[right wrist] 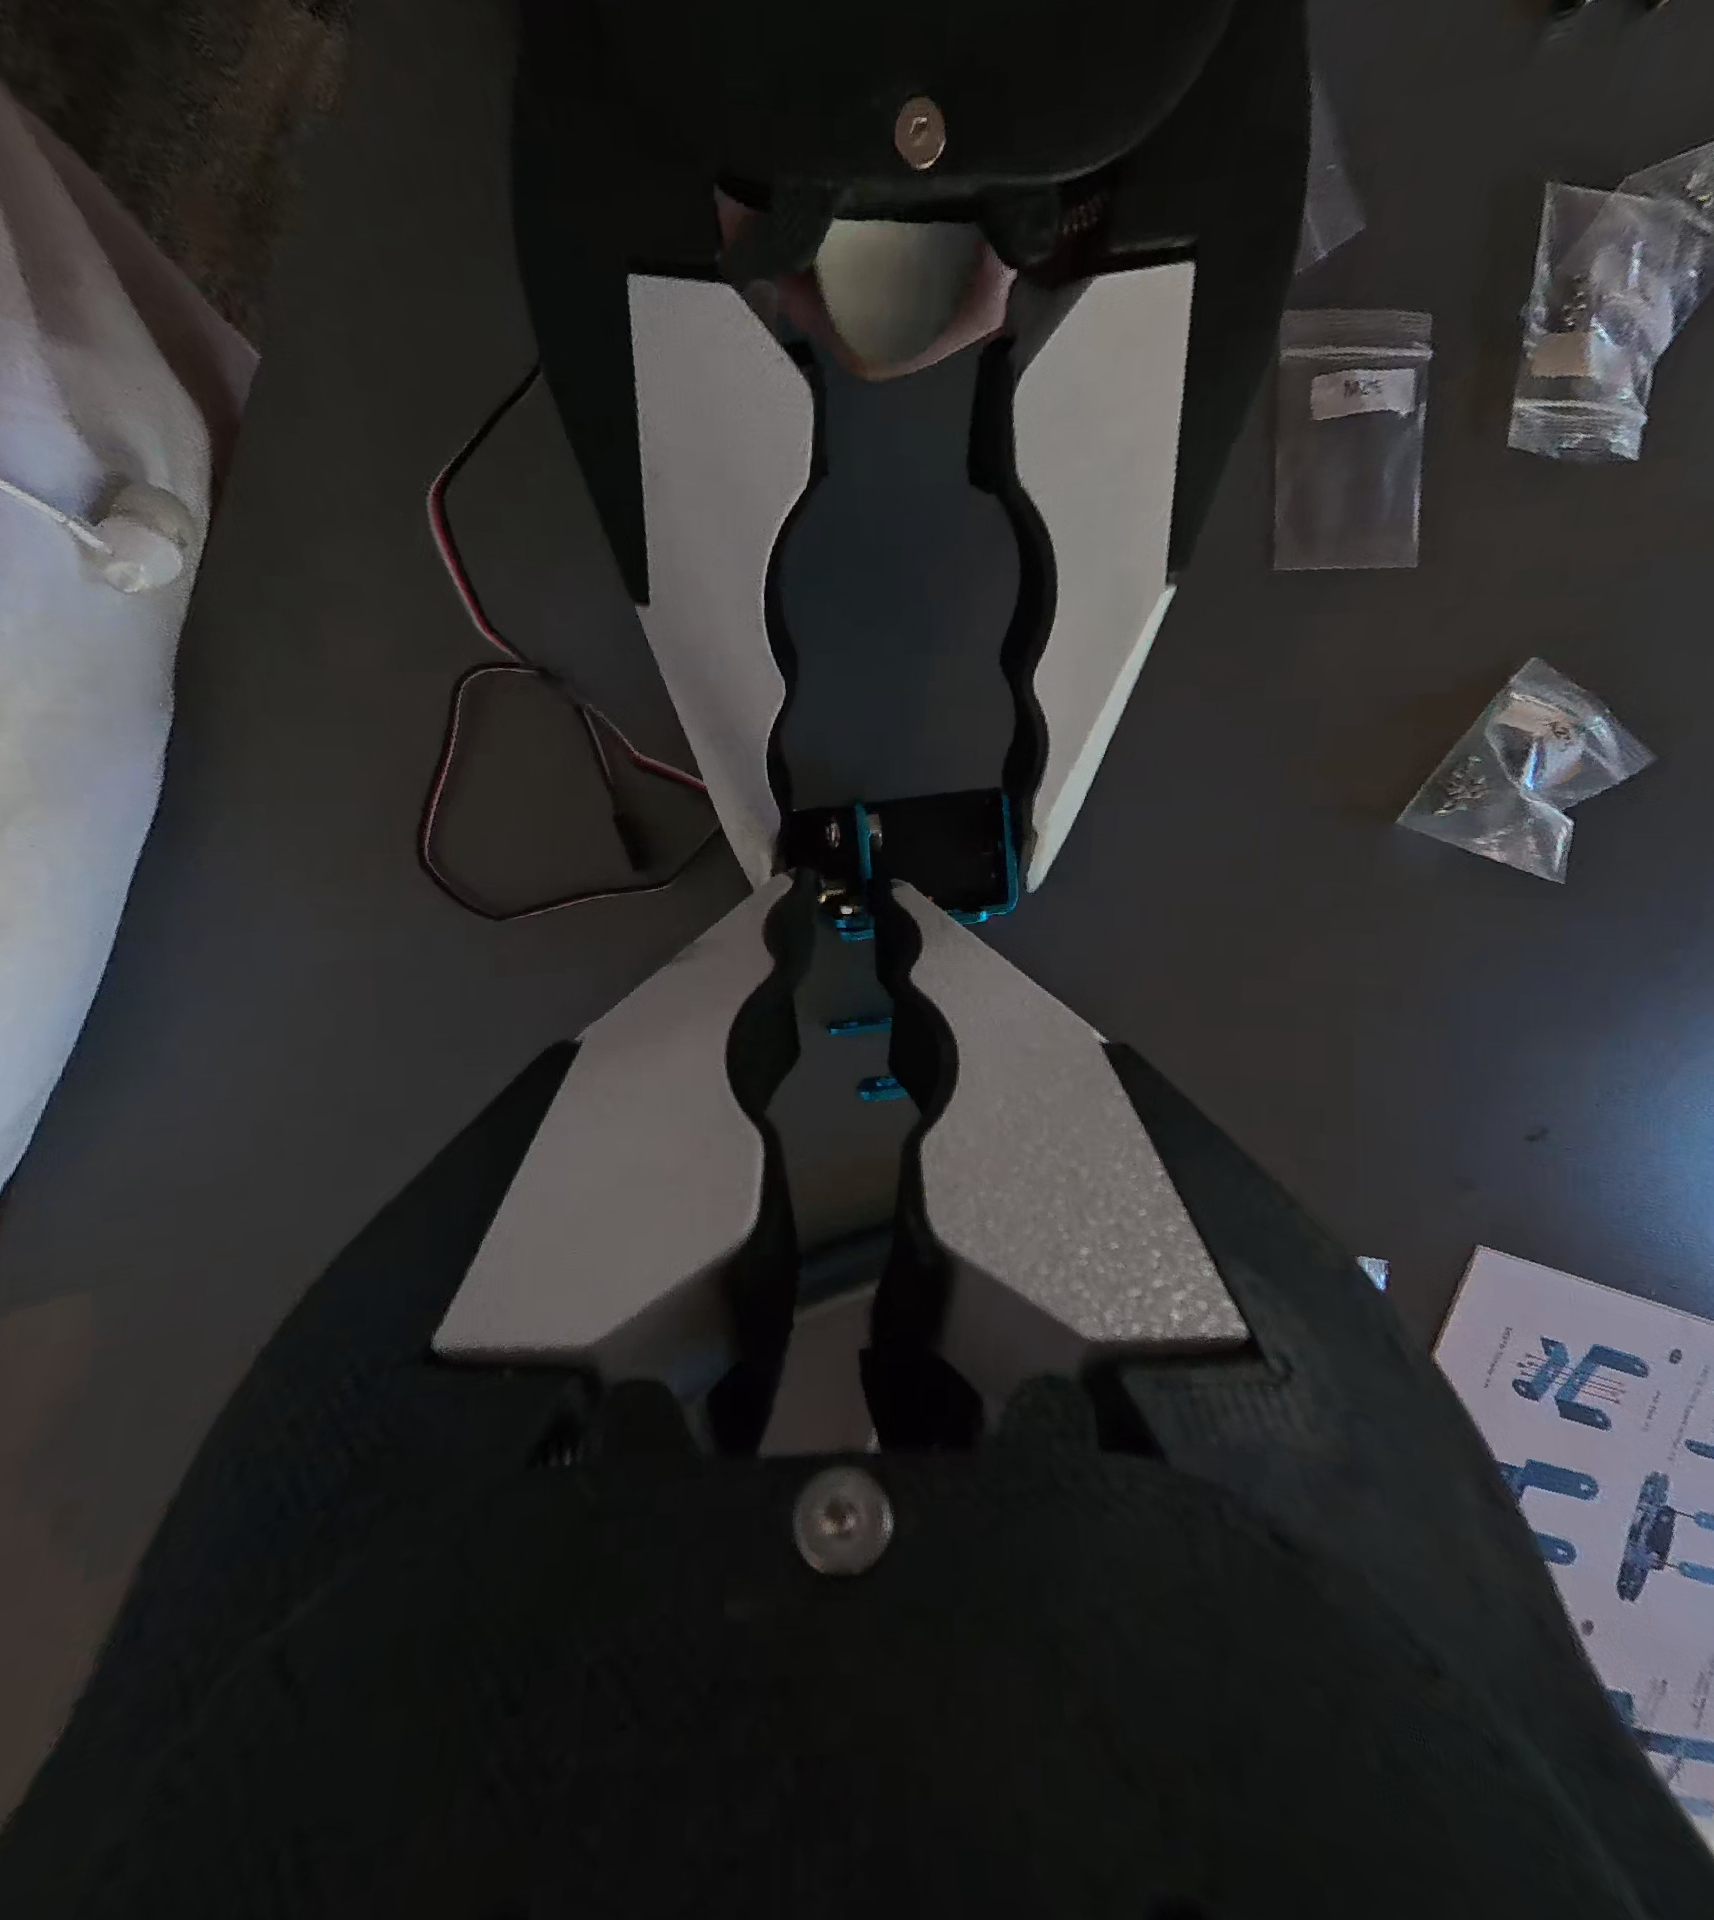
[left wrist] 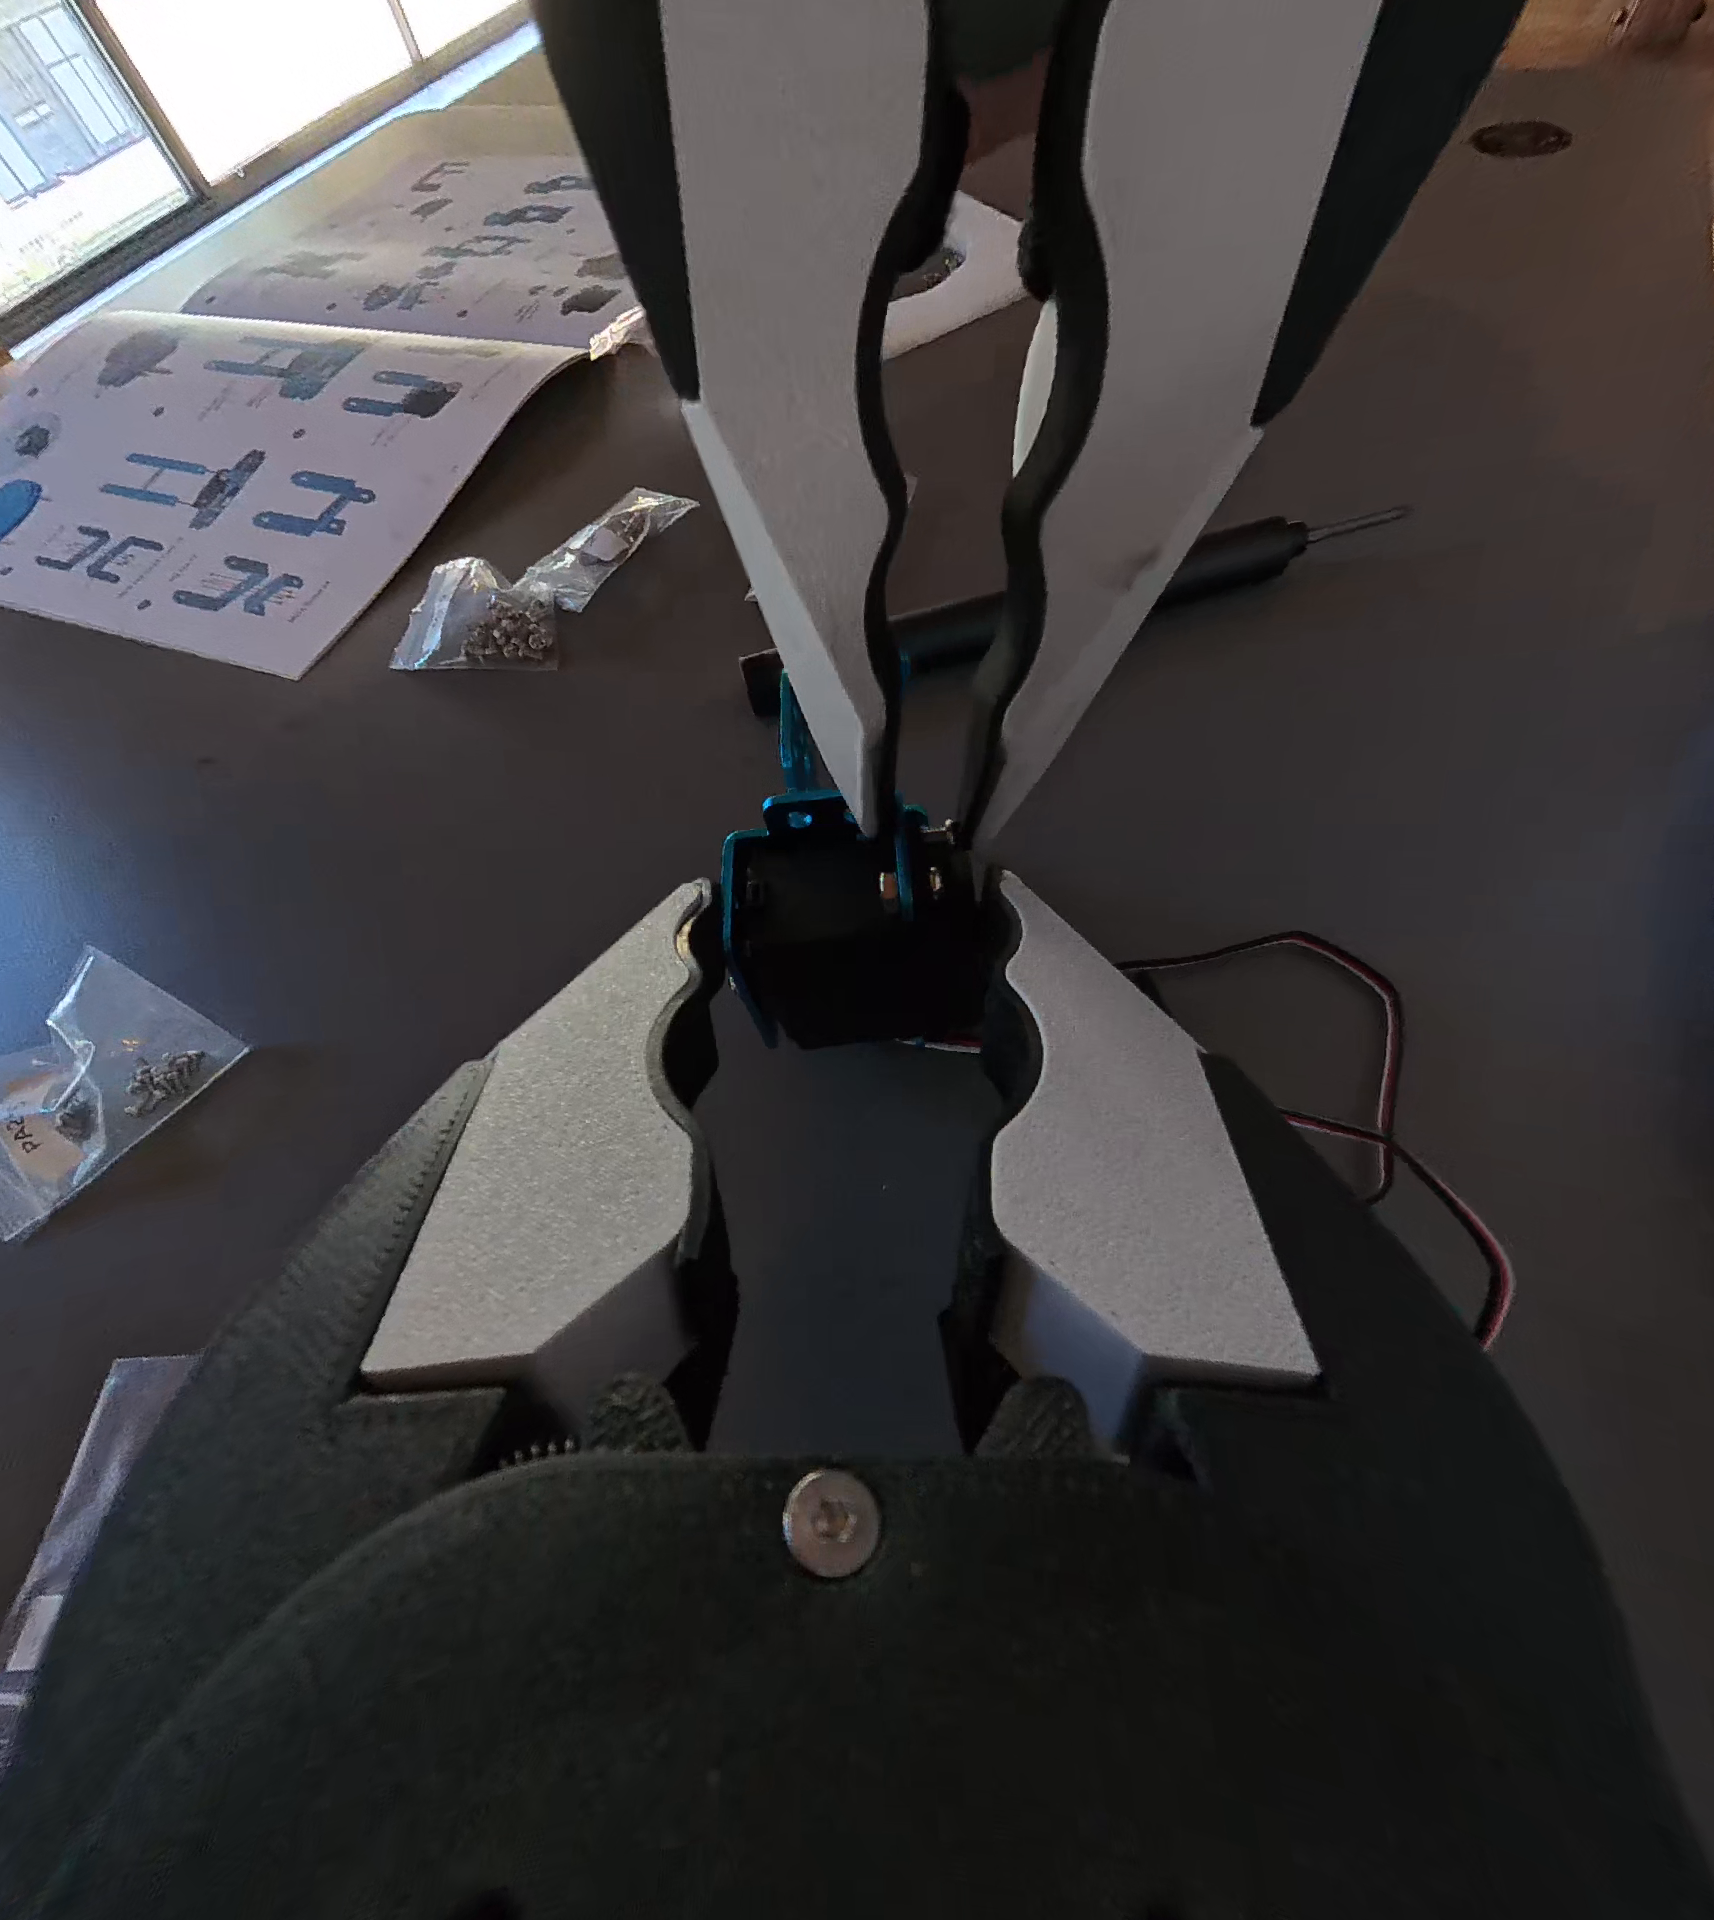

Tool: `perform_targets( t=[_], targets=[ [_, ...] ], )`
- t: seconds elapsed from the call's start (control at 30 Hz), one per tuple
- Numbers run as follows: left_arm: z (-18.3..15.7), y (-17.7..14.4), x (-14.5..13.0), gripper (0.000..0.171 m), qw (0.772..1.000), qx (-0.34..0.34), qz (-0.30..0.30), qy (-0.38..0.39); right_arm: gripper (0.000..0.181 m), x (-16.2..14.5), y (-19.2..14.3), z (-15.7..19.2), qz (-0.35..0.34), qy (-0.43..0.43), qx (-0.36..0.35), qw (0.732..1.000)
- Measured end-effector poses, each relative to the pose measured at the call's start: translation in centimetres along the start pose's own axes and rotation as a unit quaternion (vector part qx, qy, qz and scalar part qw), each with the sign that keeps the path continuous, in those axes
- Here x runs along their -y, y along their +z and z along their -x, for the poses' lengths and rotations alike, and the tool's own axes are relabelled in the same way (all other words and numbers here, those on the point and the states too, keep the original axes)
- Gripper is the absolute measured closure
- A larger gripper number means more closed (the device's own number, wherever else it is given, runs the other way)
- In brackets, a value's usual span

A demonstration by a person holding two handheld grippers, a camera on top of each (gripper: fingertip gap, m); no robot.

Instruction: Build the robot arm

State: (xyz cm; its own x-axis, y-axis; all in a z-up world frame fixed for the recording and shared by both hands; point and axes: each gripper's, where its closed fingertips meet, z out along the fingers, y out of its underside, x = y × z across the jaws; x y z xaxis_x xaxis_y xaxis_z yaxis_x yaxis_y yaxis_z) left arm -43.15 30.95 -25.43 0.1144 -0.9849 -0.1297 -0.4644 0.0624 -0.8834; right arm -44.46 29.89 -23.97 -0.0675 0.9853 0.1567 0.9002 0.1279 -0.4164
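Observation:
A black servo (left wrist: 853, 966) sits in a blue metal bracket (left wrist: 799, 727) just above the dark table. My left gripper (left wrist: 848, 914) is shut on the servo body, one finger on each side. My right gripper (left wrist: 926, 826) comes in from the far side, its fingers closed on an upright blue tab of the bracket. In the right wrist view, my right gripper (right wrist: 840, 894) pinches the blue bracket (right wrist: 848, 925), and more of its blue shows between the fingers. The left gripper (right wrist: 894, 852) faces it, holding the servo (right wrist: 936, 842). The servo's red, black and white cable (right wrist: 479, 727) trails on the table.
An open instruction booklet (left wrist: 209, 468) lies at the far left. Clear bags of screws (left wrist: 489, 623) (left wrist: 74, 1081) lie near it, and more bags (right wrist: 1352, 436) show in the right wrist view. A dark screwdriver (left wrist: 1237, 551) lies behind the grippers. White cloth (right wrist: 1, 727) is at the table's edge. Left and right tips are no more than a few centimetres apart.

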Motion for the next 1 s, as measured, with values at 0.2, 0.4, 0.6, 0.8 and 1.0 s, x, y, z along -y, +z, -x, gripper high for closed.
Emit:
perform_targets(
  t=[0.2,0.4,0.6,0.8,1.0],
  targets=[
    [0.10,0.00,-0.05,0.121,1.000,0.000,0.001,-0.008,0.169,-0.04,0.07,0.03,0.034,-0.016,-0.015,0.999],
    [-0.11,0.02,0.02,0.121,1.000,0.005,-0.001,0.016,0.170,-0.01,-0.10,0.40,-0.001,0.022,0.009,1.000],
    [-0.13,0.05,0.03,0.121,1.000,0.009,-0.001,0.028,0.171,-0.01,-0.13,0.48,0.001,0.027,0.076,0.997],
    [0.06,0.05,-0.05,0.121,1.000,0.006,0.003,0.002,0.170,-0.08,-0.02,0.08,0.040,0.002,0.043,0.998],
    [-0.26,0.08,0.07,0.121,1.000,0.008,-0.001,0.028,0.171,-0.18,-0.10,0.55,0.053,-0.060,0.037,0.996]
  ],
)
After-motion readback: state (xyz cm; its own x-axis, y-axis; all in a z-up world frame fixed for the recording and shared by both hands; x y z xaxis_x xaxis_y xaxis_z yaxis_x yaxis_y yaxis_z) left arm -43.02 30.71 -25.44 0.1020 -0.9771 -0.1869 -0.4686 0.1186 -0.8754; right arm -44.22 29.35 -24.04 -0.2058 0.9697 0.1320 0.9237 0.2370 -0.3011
